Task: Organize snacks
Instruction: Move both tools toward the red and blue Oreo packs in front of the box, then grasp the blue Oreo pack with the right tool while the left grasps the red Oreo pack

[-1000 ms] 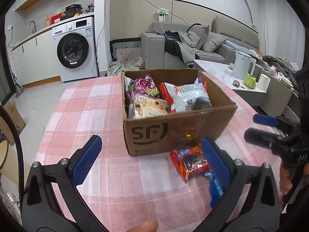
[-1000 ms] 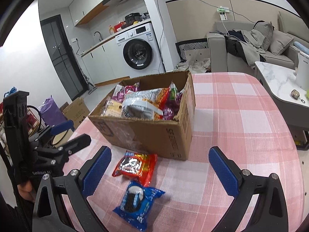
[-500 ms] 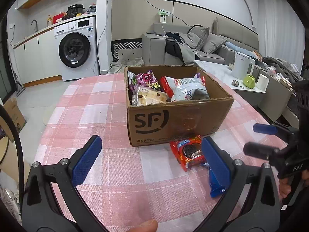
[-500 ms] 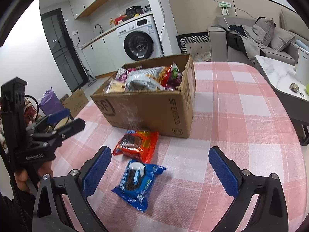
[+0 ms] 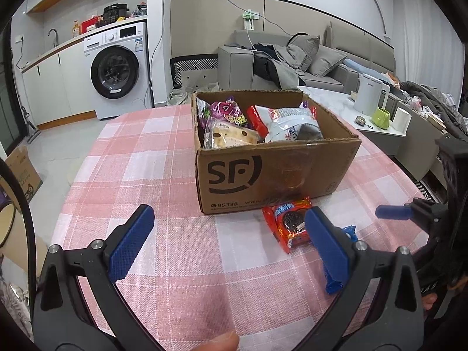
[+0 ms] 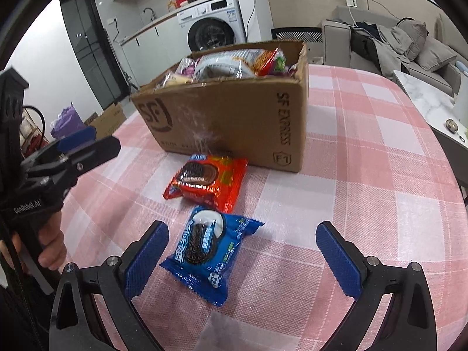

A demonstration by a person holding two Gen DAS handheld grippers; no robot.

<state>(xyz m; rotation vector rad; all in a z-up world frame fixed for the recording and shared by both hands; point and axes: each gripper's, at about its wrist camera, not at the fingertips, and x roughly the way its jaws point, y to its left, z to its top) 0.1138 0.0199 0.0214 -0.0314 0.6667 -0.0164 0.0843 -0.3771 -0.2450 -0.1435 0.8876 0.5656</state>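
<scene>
In the right wrist view the blue cookie packet (image 6: 208,251) lies flat on the pink checked counter (image 6: 380,204) in the lower middle of the frame, its long axis running from lower left to upper right, with one crimped end toward the camera and the other toward the upper right. Just above it, edges nearly touching, the red cookie packet (image 6: 209,180) lies flat too, its long axis running more across the frame, with its far edge against the foot of the cardboard box (image 6: 234,122). The box stands open in the upper middle, filled with snack bags (image 6: 231,64) that rise above its rim; it blocks the way straight ahead beyond the two packets. The right tool (image 6: 241,259) is spread wide and empty, and the blue packet sits between its fingers, closer to the one at frame left. In the left wrist view the left tool (image 5: 231,248) is also spread wide and holds nothing; the red packet shows just inside its finger at frame right, and that finger hides most of the blue packet. A washing machine (image 5: 117,70) and a grey sofa (image 5: 307,64) stand in the background beyond the counter.
</scene>
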